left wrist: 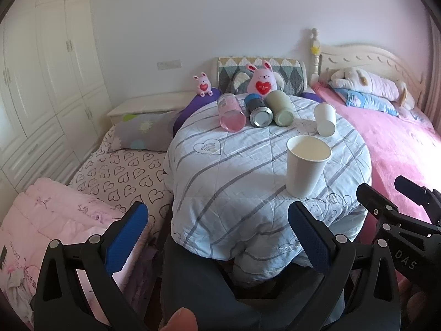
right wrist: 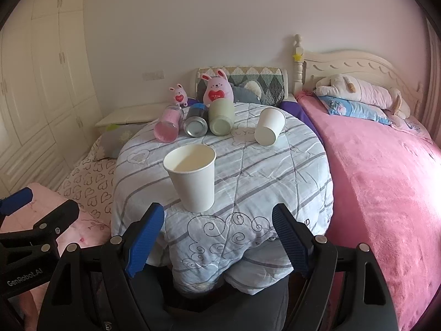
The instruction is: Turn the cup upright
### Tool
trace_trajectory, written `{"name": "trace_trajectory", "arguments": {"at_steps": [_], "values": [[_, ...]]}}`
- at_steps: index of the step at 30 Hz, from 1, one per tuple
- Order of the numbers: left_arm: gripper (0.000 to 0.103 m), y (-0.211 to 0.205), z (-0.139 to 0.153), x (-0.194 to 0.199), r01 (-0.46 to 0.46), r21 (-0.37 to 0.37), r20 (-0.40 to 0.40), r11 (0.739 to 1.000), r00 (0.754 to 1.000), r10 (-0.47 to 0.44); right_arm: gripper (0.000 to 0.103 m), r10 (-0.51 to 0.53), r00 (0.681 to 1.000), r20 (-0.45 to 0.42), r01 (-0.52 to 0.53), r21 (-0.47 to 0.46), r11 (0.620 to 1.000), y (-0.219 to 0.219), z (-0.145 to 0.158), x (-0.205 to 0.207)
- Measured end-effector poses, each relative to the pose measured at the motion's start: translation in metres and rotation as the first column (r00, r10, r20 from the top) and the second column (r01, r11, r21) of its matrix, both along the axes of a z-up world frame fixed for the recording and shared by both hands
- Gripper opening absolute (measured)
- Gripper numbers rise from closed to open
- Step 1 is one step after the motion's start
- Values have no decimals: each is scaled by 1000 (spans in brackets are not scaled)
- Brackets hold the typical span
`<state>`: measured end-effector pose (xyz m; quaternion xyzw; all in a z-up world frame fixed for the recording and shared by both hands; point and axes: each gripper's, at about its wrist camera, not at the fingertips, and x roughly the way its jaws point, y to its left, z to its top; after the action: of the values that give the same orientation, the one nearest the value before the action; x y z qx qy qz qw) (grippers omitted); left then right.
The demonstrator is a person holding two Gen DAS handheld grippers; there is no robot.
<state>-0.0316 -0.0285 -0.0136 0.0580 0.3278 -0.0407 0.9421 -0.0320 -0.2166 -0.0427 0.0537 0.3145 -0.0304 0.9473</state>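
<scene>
A white paper cup (left wrist: 304, 165) (right wrist: 193, 178) stands upright near the front edge of a round table covered by a striped quilt (left wrist: 248, 171) (right wrist: 248, 171). A second white paper cup (left wrist: 325, 120) (right wrist: 268, 130) lies on its side further back, its base facing me. My left gripper (left wrist: 217, 237) is open and empty, low in front of the table's left edge. My right gripper (right wrist: 219, 240) is open and empty, just in front of the upright cup; it also shows in the left wrist view (left wrist: 386, 190).
Three containers lie on their sides at the table's back: a pink tumbler (left wrist: 231, 110) (right wrist: 168, 128), a metal-bottomed can (left wrist: 257, 111) (right wrist: 196, 122) and a pale green cup (left wrist: 279, 107) (right wrist: 220, 120). Plush bunnies (left wrist: 261, 78) sit behind. A pink bed (right wrist: 386, 179) lies right, bedding (left wrist: 118, 176) left.
</scene>
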Motion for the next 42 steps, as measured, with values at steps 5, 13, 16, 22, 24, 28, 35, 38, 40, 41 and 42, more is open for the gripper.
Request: {"name": "trace_trajectory", "arguments": {"at_steps": [5,13,16,22,24,28,35,38,40,41,42], "values": [[103,0,0,-1,3,0,0,1000,1000,-3,82,6,1000,-4,-6,0,1000,3,-1,0],[103,-1,-3,-1,10,-11,-22,1000,1000,-10,82,8,1000,-7,-8,4,1000,3,-2,1],[103,-2,-5,-1,5,4,-27,1000,1000,-5,82,11,1000,-9,-11,7,1000,3,-3,2],[103,-3,-7,1,9,11,-43,1000,999,-9,82,13,1000,-10,-13,8,1000,3,-3,1],[103,-4,-7,1,9,16,-44,1000,999,-9,82,13,1000,-12,-13,9,1000,3,-3,1],[103,-3,-8,3,17,9,-55,1000,998,-16,82,15,1000,-15,-15,10,1000,4,-4,2],[103,-2,-8,4,19,13,-53,1000,998,-19,82,15,1000,-15,-14,11,1000,3,-4,2],[103,-2,-10,6,19,17,-56,1000,998,-18,82,17,1000,-16,-17,10,1000,3,-5,2],[103,-2,-10,5,20,19,-57,1000,998,-19,82,17,1000,-16,-16,12,1000,4,-5,2],[103,-2,-10,5,23,16,-57,1000,998,-22,82,15,1000,-16,-15,12,1000,4,-5,2],[103,-2,-10,5,27,12,-54,1000,998,-26,82,15,1000,-15,-15,11,1000,4,-5,2]]}}
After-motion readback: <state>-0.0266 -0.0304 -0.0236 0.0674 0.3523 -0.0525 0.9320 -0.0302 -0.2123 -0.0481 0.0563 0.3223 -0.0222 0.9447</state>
